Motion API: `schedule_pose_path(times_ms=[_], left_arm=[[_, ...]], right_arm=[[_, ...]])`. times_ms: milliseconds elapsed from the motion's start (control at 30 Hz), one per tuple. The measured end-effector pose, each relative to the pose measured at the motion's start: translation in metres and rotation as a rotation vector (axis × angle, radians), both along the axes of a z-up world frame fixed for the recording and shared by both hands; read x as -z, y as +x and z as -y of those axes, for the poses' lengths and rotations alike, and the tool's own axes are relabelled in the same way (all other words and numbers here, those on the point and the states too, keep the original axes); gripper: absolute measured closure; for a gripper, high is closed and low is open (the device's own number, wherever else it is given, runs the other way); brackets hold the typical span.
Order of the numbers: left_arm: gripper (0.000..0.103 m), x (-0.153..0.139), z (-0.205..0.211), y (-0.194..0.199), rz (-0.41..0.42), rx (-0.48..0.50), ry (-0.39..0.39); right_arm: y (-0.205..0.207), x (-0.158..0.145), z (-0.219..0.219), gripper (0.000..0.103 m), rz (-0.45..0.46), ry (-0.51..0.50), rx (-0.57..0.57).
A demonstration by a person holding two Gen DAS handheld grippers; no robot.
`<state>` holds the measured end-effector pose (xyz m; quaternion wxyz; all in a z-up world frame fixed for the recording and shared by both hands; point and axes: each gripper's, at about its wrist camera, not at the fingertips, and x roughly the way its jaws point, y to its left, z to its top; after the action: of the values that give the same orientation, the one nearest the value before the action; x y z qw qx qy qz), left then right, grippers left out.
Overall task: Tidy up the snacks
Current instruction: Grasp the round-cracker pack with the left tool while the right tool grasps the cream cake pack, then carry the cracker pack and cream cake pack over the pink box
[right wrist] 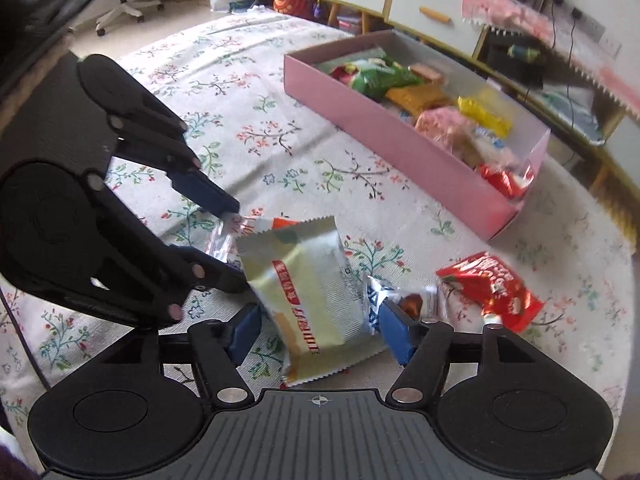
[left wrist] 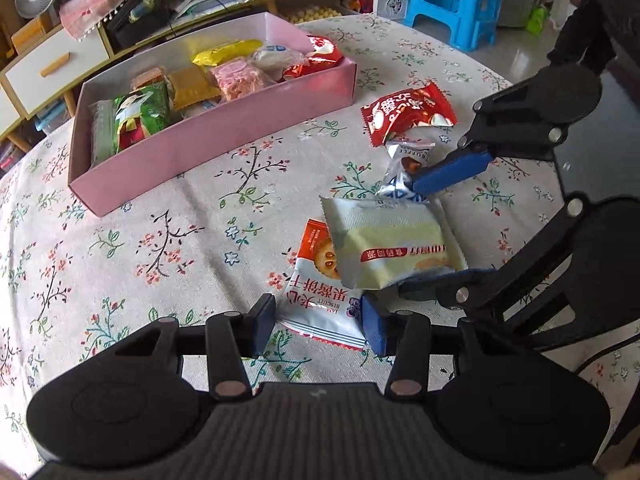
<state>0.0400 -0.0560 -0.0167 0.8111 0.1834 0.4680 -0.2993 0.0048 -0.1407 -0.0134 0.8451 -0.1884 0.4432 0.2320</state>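
Observation:
My left gripper (left wrist: 319, 320) is shut on a white and orange jam biscuit packet (left wrist: 320, 304) that lies on the floral tablecloth. My right gripper (right wrist: 320, 332) stands open around a pale green packet (right wrist: 316, 292), which is tilted and blurred and overlaps the biscuit packet. There is a gap between it and the left pad. A silver and blue candy wrapper (right wrist: 408, 300) lies by the right finger, with a red packet (right wrist: 492, 292) beyond it. A pink box (left wrist: 216, 140) farther back holds several snacks.
The round table's edge curves past the pink box (right wrist: 400, 148). Behind it stand low white drawers (left wrist: 52, 68) with clutter on top. A blue plastic stool (left wrist: 452, 0) and an office chair (right wrist: 124, 4) are on the floor beyond.

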Motion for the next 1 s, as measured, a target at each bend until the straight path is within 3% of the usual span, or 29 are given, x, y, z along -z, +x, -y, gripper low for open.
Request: schedule_pose_path(times_ms=[200, 400, 600, 767, 1000], left_arm=[[0.060, -0.001, -0.009, 0.002, 0.003, -0.034, 0.015], [0.060, -0.002, -0.012, 0.003, -0.002, -0.060, 0.002], [0.060, -0.013, -0.021, 0.006, 0.005, -0.097, -0.043], [0.060, -0.024, -0.029, 0.009, 0.023, -0.129, -0.094], [0.060, -0.031, -0.031, 0.009, 0.039, -0.150, -0.120]], right_arm=[[0.001, 0.003, -0.009, 0.037, 0.016, -0.006, -0.051], [0.006, -0.001, -0.007, 0.056, -0.050, 0.041, -0.013], [-0.001, -0.015, 0.000, 0.057, -0.063, 0.148, 0.046], [-0.004, -0.032, 0.016, 0.057, -0.050, 0.230, 0.168], [0.004, -0.029, 0.027, 0.057, -0.079, 0.239, 0.261]])
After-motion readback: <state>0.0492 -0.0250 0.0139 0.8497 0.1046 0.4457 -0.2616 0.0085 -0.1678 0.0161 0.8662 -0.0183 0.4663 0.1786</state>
